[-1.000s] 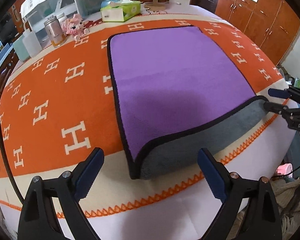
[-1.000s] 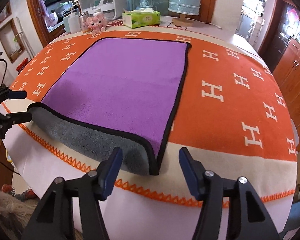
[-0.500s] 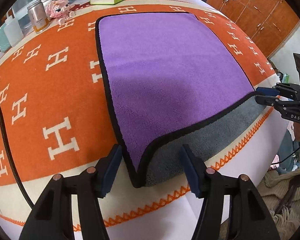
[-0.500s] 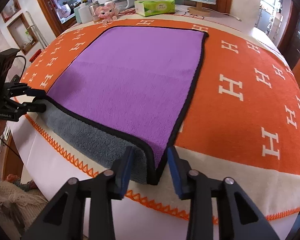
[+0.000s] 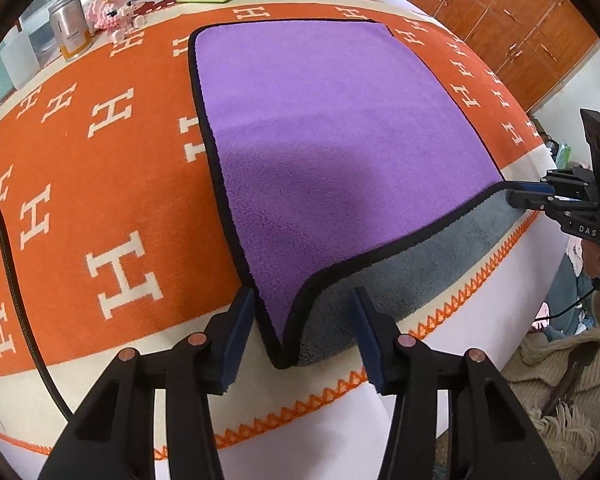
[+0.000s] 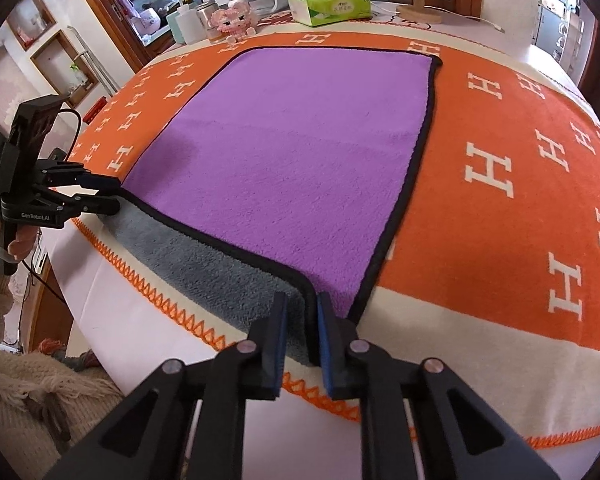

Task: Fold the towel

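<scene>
A purple towel (image 5: 340, 140) with a black border lies spread on an orange blanket (image 5: 100, 168) printed with white H letters, which covers the tabletop. The near edge of the towel hangs a little over the cream band of the blanket, and there its grey underside (image 6: 204, 268) shows as a strip below the black border.

The left gripper (image 5: 302, 336) stands at the near left corner of the towel. Its jaws are spread, one blue pad on each side of the corner, and the pads do not touch the cloth. The corner itself is turned so that purple face and grey underside are both seen between the pads.

The right gripper (image 6: 302, 344) is at the near right corner. Its jaws are almost pressed together and they pinch the black border and the grey layer of the towel between the blue pads. In the left wrist view the same gripper appears at the right edge, with its narrow jaws at the far end of the near border.

At the back of the tabletop, beyond the blanket's orange field, stand a green tissue box (image 6: 330, 8), a small pink toy figure (image 6: 236, 20), a metal jar (image 5: 70, 32) and white bottles (image 6: 188, 24). The wooden foot of a lamp (image 6: 418, 10) is just beside the tissue box. Brown wooden cabinets (image 5: 520, 32) fill the room behind.
</scene>
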Available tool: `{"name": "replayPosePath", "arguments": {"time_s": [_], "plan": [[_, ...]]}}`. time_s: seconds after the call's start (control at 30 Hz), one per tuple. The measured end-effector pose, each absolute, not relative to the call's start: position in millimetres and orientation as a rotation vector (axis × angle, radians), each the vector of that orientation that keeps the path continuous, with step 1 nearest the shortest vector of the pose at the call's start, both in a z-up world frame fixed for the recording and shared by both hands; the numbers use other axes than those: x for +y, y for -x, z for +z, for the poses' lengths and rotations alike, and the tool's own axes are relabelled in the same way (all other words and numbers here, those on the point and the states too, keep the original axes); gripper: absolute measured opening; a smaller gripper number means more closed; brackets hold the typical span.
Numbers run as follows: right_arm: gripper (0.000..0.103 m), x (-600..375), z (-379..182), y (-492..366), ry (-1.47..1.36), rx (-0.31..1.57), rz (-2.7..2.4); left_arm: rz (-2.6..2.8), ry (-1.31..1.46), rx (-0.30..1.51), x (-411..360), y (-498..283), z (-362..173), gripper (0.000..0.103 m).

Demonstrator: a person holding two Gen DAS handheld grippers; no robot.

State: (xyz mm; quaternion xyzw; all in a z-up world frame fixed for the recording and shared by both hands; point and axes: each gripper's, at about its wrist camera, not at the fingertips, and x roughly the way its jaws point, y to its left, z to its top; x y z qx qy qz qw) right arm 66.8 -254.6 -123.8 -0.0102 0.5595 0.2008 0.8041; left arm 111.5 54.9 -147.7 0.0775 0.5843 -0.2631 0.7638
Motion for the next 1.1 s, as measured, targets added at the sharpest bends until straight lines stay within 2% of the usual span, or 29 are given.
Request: {"name": "replayPosePath", "arguments": {"time_s": [0.43, 0.5, 0.67, 0.97, 1.1], "plan": [[0.012, -254.7, -123.2, -65.2, 0.028, 1.199, 0.447, -0.605, -0.194, 1.293, 41.8, -111.0, -152.9, 0.043], [0.012, -254.4, -123.2, -65.2, 0.028, 1.200, 0.448, -0.612, -0.180, 1.295, 41.6, -112.0, -153.2, 0.040], [0.012, -254.4, -122.7, -65.0, 0.035, 1.194, 0.448, -0.617, -0.184, 1.302, 41.3, -110.7, -153.8, 0.025], [0.007, -253.2, -120.7, -61.2, 0.047, 1.183, 0.439, -0.590, -0.215, 1.298, 40.4, -105.9, -153.6, 0.011], [0.005, -252.8, -118.8, -60.2, 0.049, 1.172, 0.425, -0.569, -0.238, 1.280, 38.3, -102.4, -151.0, 0.009]]}}
